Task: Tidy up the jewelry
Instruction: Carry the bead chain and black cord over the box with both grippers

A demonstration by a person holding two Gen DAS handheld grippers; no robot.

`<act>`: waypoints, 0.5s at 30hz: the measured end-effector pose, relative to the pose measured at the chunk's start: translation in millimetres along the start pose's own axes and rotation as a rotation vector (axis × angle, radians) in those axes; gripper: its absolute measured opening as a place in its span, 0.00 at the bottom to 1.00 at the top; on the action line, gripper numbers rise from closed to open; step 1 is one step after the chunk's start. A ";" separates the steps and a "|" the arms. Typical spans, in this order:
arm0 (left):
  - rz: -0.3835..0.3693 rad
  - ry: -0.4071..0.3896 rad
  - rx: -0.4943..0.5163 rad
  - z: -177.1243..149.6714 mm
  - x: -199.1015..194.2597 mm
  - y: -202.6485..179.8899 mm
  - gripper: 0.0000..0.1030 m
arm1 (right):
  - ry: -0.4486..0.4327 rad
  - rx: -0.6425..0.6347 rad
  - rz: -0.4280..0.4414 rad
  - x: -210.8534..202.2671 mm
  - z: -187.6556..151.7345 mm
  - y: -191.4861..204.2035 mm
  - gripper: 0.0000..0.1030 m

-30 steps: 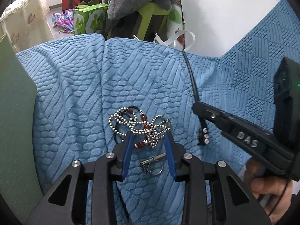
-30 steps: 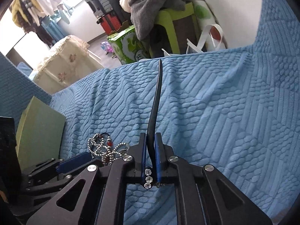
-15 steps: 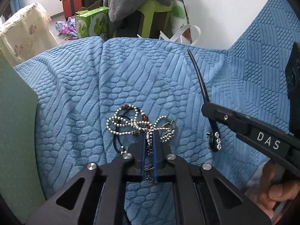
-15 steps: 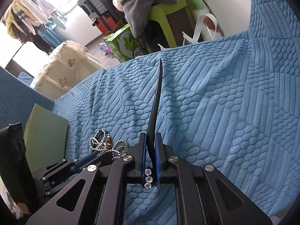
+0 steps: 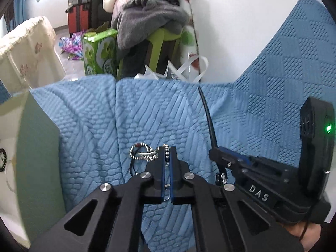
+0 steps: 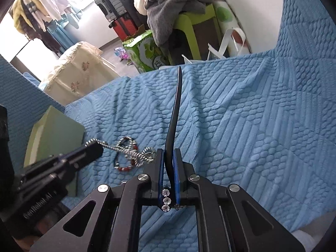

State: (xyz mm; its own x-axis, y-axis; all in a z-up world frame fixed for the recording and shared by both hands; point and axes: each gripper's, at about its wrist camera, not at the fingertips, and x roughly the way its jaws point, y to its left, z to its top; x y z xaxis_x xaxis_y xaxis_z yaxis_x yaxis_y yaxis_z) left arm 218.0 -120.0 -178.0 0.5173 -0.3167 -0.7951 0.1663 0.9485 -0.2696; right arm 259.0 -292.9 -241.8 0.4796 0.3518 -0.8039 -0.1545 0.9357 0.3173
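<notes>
Jaws of both grippers are clamping: left gripper (image 5: 167, 154) pinching tangled bead chain (image 6: 128, 153), right gripper (image 6: 168, 163) gripping black hair clip (image 6: 174, 113); lifting risks snagging the knot.

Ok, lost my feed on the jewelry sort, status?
Left gripper shut on bead chain, rest trailing on blue cover. Right gripper shut on black hairpin. Green box left; nothing blocking.

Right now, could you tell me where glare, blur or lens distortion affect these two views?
Right wrist view: the window behind the hanging clothes is blown out white. Left wrist view: the green box at left is soft and near. Both views: fisheye bends the blue cover and vignettes the corners black; the bead chain stays sharp.
</notes>
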 end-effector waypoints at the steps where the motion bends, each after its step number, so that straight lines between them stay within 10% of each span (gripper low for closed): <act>1: -0.002 -0.010 0.004 2.1 -6.9 0.3 0.02 | -0.008 -0.002 -0.001 -5.9 0.5 3.8 0.06; 15: 0.012 -0.131 -0.006 53.0 -112.7 11.6 0.02 | -0.086 -0.037 0.002 -85.9 31.8 60.3 0.06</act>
State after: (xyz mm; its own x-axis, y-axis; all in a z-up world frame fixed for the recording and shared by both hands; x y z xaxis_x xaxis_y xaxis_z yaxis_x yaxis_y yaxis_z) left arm 206.1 -72.9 -62.8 0.6246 -0.3013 -0.7205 0.1547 0.9520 -0.2640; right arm 236.0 -267.6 -137.6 0.5512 0.3516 -0.7566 -0.1870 0.9359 0.2986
